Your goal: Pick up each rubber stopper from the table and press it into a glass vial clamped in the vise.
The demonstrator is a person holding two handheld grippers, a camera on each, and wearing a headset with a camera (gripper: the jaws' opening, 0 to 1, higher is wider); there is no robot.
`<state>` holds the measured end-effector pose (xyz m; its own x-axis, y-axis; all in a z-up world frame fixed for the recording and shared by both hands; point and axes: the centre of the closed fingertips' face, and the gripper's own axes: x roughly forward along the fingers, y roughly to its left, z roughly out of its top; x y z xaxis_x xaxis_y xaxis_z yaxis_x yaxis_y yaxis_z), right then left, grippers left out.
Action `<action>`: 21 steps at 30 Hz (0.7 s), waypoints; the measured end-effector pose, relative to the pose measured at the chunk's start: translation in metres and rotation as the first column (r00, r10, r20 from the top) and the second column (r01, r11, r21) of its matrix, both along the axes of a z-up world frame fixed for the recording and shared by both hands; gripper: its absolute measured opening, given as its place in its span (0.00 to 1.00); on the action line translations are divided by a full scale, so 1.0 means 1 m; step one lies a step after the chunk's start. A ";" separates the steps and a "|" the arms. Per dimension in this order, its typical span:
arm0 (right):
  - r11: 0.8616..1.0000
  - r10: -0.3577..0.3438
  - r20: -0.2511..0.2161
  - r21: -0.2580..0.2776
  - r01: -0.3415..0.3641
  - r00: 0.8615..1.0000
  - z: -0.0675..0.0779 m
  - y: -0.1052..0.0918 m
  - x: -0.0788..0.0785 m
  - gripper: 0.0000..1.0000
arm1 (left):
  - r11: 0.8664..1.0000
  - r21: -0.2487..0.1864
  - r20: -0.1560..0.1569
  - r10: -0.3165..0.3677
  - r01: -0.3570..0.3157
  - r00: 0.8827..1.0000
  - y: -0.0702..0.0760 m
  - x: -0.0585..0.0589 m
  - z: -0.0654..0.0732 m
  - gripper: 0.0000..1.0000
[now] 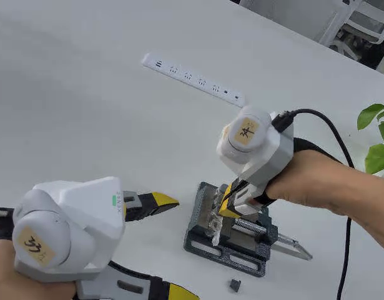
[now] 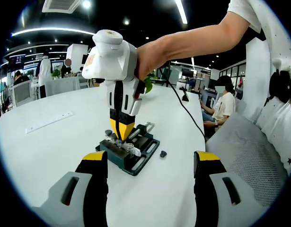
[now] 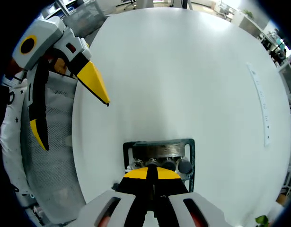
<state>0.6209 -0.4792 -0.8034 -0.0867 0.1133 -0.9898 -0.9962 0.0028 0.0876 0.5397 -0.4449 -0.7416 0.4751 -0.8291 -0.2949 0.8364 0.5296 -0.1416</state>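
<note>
Pointing straight down, our right gripper [image 1: 226, 207] had its 2 yellow-tipped jaws pressed together, the tips at the row of glass vials [image 3: 169, 165] clamped in the vise [image 1: 224, 249]. We could not tell whether anything sat between the tips. We held our left gripper [image 2: 151, 158] back from the vise, its 2 jaws spread wide and grasping nothing. 1 loose rubber stopper [image 1: 235, 285] lay on the white table [image 1: 85, 94], just beside the vise base.
</note>
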 end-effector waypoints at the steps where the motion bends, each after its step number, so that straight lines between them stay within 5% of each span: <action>1: 1.000 0.007 0.004 -0.002 -0.007 1.000 0.000 0.000 0.000 0.00 | 1.000 -0.001 -0.001 0.001 -0.001 1.000 0.000 0.000 0.000 0.73; 21: 0.999 0.030 0.015 -0.016 -0.030 0.999 0.000 0.000 0.001 0.00 | 1.000 0.014 0.005 0.006 -0.006 1.000 0.002 -0.002 0.005 0.73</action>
<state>0.6217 -0.4794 -0.8032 -0.0745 0.0956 -0.9926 -0.9970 -0.0258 0.0723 0.5378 -0.4431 -0.7371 0.4812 -0.8223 -0.3038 0.8340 0.5362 -0.1302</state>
